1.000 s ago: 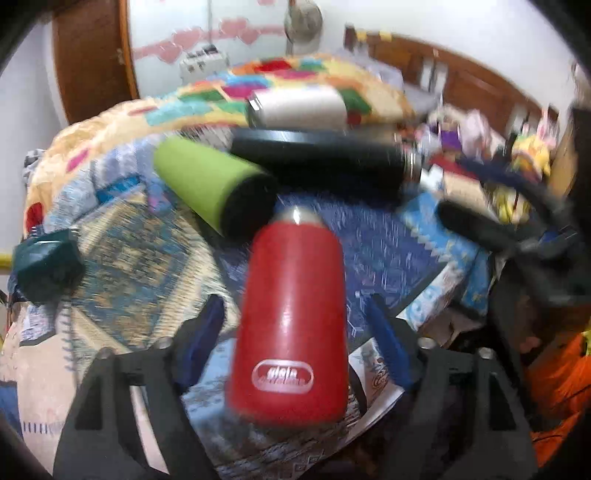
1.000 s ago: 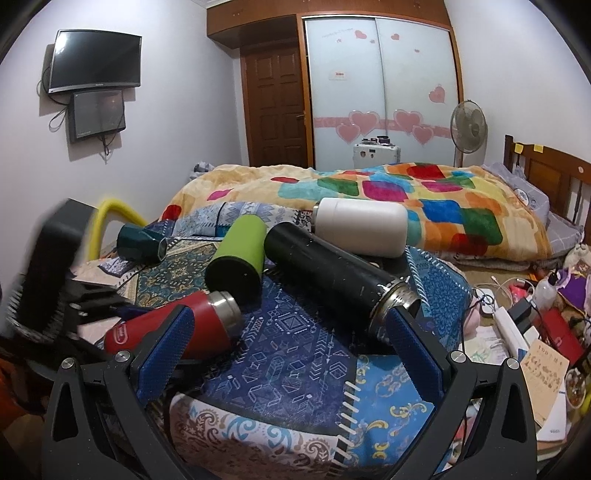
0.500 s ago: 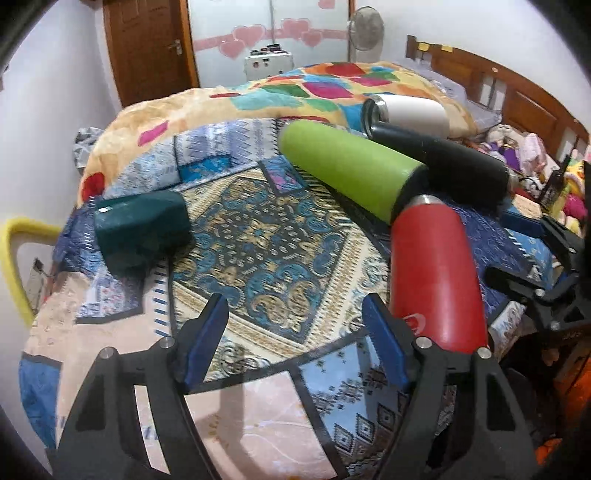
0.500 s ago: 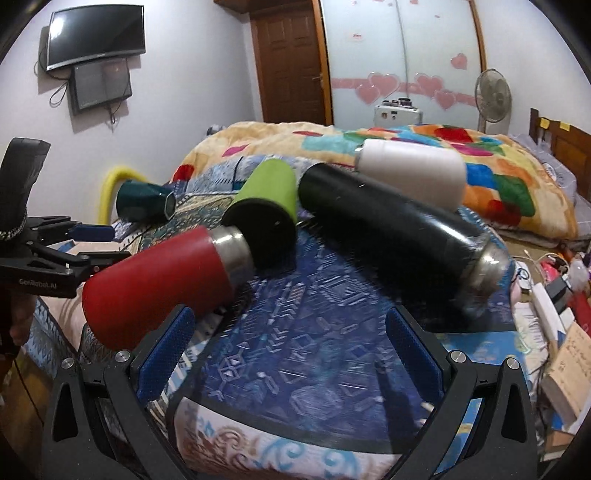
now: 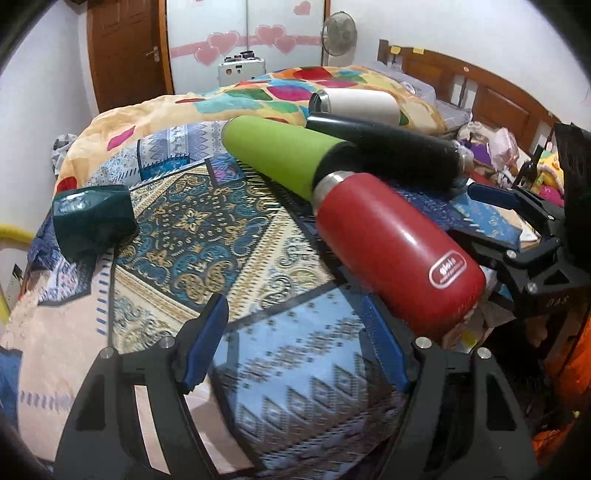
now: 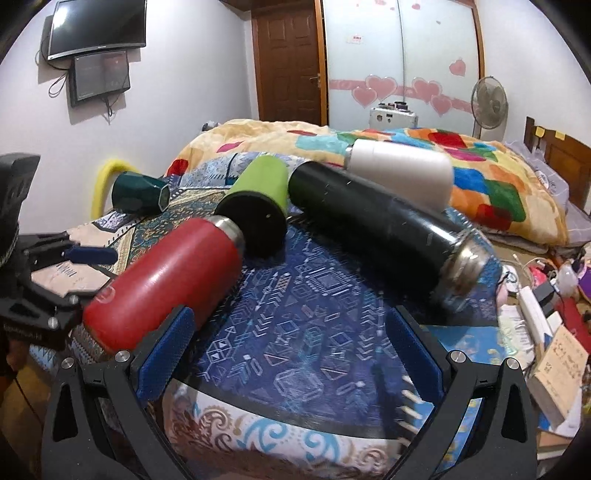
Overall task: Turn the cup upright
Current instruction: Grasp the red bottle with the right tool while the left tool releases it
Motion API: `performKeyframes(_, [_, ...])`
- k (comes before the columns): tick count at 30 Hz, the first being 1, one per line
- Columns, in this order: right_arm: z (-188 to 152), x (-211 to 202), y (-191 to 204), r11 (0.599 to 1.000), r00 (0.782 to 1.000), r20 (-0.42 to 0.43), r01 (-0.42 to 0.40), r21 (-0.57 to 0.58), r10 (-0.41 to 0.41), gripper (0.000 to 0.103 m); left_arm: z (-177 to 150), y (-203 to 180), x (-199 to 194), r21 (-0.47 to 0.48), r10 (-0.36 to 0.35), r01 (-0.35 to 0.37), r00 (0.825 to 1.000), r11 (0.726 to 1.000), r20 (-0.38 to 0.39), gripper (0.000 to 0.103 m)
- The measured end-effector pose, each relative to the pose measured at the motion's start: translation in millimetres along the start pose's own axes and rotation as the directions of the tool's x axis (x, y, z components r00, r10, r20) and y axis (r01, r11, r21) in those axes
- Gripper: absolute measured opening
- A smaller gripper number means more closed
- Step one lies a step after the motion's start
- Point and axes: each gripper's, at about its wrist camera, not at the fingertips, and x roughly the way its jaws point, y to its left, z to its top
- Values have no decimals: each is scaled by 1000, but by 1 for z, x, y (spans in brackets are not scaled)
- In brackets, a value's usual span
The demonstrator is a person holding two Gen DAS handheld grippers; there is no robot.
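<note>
A patterned blue and gold cloth (image 6: 314, 295) covers the surface, with five vessels lying on their sides. The red bottle (image 6: 166, 284) lies nearest; the green tumbler (image 6: 258, 195) touches its steel neck. The black flask (image 6: 373, 229) lies beside the tumbler, the white bottle (image 6: 402, 170) behind it. The dark teal cup (image 6: 140, 192) lies well apart, beyond the red bottle.

White walls (image 6: 192, 85) enclose a bedroom. A brown wooden door (image 6: 288, 59) stands beside a frosted sliding wardrobe (image 6: 402, 55) with pink heart stickers. A television (image 6: 96, 26) hangs high on the wall (a smaller screen (image 6: 100, 75) just below it). A standing fan (image 6: 489, 98) is near the wooden headboard (image 5: 476, 96).
</note>
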Motion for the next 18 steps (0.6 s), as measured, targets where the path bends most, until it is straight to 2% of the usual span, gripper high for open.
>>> performKeyframes(6, [6,-7,-2,999,1000,-3,6,-32,-6,103,-5,-11,-6,-35,-7,9,999,999,36,75])
performKeyframes(9, [13,-10,2,999,1000,-1,-2,-38,2,103,-4,-10,-16,-43,29,-25,996,999,84,75])
performKeyframes(13, [33,-6,15,998,999,-13,-39,-42,38,103,2,-10,-31,-48,127,-121,978,992,167,75])
performKeyframes(16, [47,7,32,994,996,-54,-73,-79,69,101,3,-4,-38,-71,158,-146,964,987,212,75])
performKeyframes(18, [55,22,45,990,991,-112,-91,-111,79,91,2,3,-42,-84,189,-174,954,981,234,75])
